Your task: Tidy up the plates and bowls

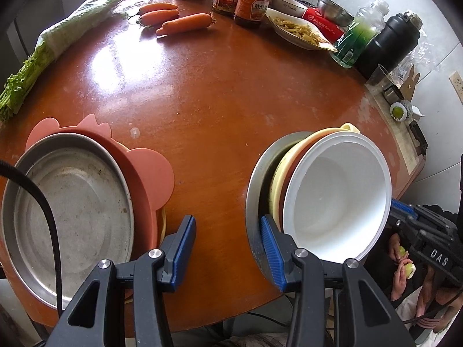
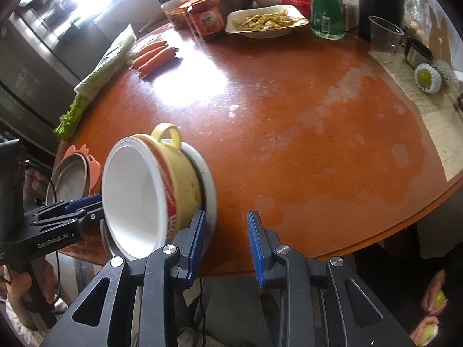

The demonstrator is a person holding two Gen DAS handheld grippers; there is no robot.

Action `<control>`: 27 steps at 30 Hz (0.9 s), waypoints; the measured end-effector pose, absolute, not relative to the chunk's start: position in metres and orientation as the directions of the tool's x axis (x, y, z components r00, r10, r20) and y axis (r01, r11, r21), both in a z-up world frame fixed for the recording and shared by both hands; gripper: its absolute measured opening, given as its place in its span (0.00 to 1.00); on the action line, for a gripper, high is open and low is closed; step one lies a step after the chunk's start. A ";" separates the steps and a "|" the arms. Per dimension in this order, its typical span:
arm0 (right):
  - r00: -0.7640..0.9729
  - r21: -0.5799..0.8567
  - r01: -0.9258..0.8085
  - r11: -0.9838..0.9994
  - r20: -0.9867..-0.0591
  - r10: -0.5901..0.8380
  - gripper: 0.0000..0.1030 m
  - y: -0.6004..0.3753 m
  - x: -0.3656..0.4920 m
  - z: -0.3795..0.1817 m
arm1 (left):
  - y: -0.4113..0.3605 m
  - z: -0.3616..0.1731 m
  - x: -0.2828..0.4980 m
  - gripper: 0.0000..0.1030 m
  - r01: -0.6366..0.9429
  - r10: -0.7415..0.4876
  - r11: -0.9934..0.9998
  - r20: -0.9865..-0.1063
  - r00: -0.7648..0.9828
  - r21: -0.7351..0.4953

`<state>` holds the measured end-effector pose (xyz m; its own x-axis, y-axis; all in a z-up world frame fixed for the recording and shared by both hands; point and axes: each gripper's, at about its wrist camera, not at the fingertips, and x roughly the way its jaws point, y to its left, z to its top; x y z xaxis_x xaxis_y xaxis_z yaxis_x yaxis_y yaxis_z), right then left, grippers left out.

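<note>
Beside tilted bowls (image 1: 335, 190), both grippers steeply downward.

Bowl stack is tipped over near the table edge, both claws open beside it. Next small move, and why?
Probably close the right claw on the metal bowl's rim, then tip the stack upright. Its left finger sits at that rim, nothing is gripped, and the white bowl and yellow bowl lean on their sides at the table edge.

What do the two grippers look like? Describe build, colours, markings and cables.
Both are black plastic scissor-style frames with triangular cut-outs and silver pivot bolts, ending in two fingers faced with ribbed blue pads. The left gripper has white "GenRobot.AI" lettering on its side and a black cable. The right gripper is marked "DAS" in white.
</note>
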<state>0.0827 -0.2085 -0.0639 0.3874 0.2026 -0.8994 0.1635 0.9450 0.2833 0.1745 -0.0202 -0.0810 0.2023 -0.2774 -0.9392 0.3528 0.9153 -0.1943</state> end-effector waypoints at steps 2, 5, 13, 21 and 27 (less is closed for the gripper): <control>0.369 0.258 0.165 0.952 -0.911 0.184 0.29 -0.205 0.085 -0.067 | -0.019 -0.082 0.176 0.45 0.343 -0.286 0.916 -0.938 0.198 -0.207; 0.372 0.288 0.167 0.943 -0.904 0.210 0.23 -0.207 0.086 -0.069 | -0.016 -0.084 0.178 0.45 0.325 -0.304 0.917 -0.932 0.197 -0.231; 0.365 0.388 0.164 0.907 -0.878 0.309 0.11 -0.214 0.087 -0.073 | -0.014 -0.086 0.180 0.43 0.300 -0.332 0.915 -0.925 0.186 -0.268; 0.376 0.460 0.172 0.871 -0.848 0.374 0.10 -0.222 0.083 -0.076 | -0.020 -0.086 0.179 0.22 0.303 -0.361 0.906 -0.915 0.182 -0.297; 0.380 0.481 0.177 0.859 -0.838 0.391 0.09 -0.225 0.083 -0.078 | -0.028 -0.084 0.178 0.10 0.322 -0.347 0.905 -0.921 0.175 -0.280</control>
